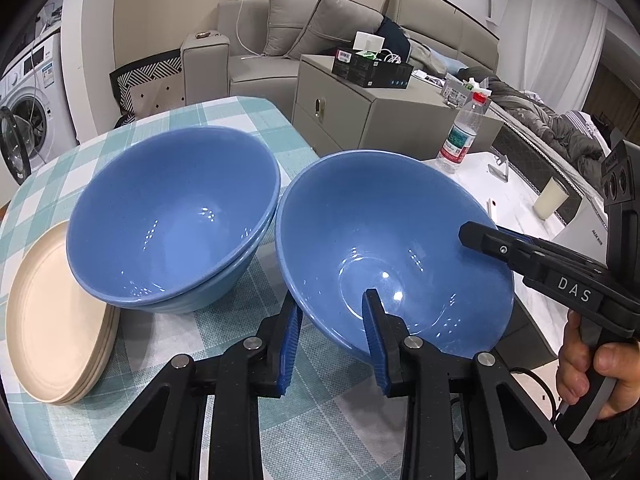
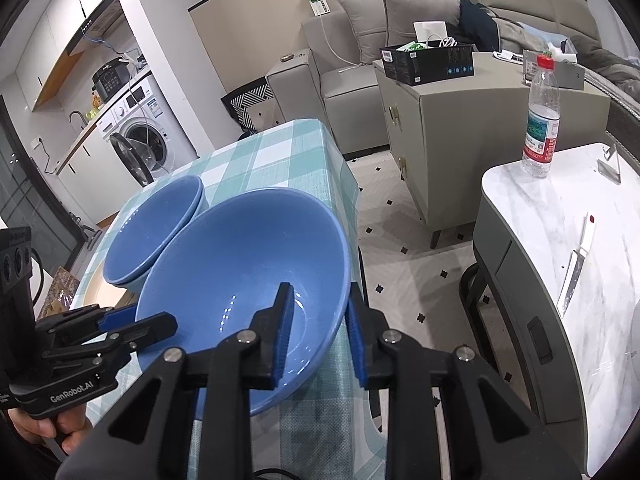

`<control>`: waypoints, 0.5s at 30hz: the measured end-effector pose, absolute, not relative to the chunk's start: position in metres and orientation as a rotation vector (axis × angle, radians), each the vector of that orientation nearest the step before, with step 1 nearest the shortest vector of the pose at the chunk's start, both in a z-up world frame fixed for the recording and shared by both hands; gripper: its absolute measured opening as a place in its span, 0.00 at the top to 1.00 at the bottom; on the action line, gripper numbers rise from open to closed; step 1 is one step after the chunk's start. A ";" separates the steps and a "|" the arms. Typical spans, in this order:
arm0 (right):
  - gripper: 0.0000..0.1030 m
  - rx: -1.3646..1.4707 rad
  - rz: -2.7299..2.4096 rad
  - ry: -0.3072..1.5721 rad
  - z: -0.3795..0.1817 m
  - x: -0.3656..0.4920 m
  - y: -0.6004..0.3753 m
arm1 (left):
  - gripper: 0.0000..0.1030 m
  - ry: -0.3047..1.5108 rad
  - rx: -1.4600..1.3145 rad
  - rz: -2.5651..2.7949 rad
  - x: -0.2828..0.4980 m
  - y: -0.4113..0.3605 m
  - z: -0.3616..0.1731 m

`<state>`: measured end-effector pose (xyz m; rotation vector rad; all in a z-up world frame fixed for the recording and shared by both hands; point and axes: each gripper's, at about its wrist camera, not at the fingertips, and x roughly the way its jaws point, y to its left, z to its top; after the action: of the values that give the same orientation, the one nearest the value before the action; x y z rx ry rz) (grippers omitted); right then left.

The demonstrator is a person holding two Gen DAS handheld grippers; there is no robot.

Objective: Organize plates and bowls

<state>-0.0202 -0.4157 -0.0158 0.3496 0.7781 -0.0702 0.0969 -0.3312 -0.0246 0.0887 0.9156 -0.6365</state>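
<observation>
Altogether three blue bowls [image 1: 396, 248], two nested; three stacked beige plates [image 1: 60, 320].

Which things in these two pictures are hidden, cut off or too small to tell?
- Left wrist view: the cream plates are partly covered by the stacked blue bowls; their exact count is unclear.
- Right wrist view: the held blue bowl hides most of the stacked bowls and the plates.
- Both views: the water bottle label is too small to read.
- Right wrist view: the left gripper has its outer finger behind the bowl.
</observation>
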 end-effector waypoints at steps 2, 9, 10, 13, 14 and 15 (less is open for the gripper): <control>0.76 0.346 -0.074 0.772 -0.013 -0.022 -0.415 | 0.69 0.914 0.095 -0.639 0.096 -0.332 -0.022; 0.76 0.322 -0.107 0.753 -0.001 -0.028 -0.413 | 0.69 0.880 0.129 -0.641 0.088 -0.337 -0.009; 0.76 0.318 -0.113 0.746 0.002 -0.030 -0.413 | 0.69 0.875 0.134 -0.643 0.087 -0.338 -0.007; 0.76 0.306 -0.134 0.734 0.008 -0.032 -0.412 | 0.69 0.863 0.143 -0.648 0.084 -0.338 -0.001; 0.76 0.300 -0.140 0.732 0.009 -0.033 -0.411 | 0.69 0.855 0.147 -0.652 0.083 -0.338 0.002; 0.76 0.297 -0.145 0.730 0.010 -0.034 -0.411 | 0.69 0.848 0.147 -0.653 0.082 -0.338 0.004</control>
<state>-0.0339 -0.4110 0.0104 0.2971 0.7304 -0.1448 0.0825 -0.3381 0.0041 0.1469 0.8484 -0.6525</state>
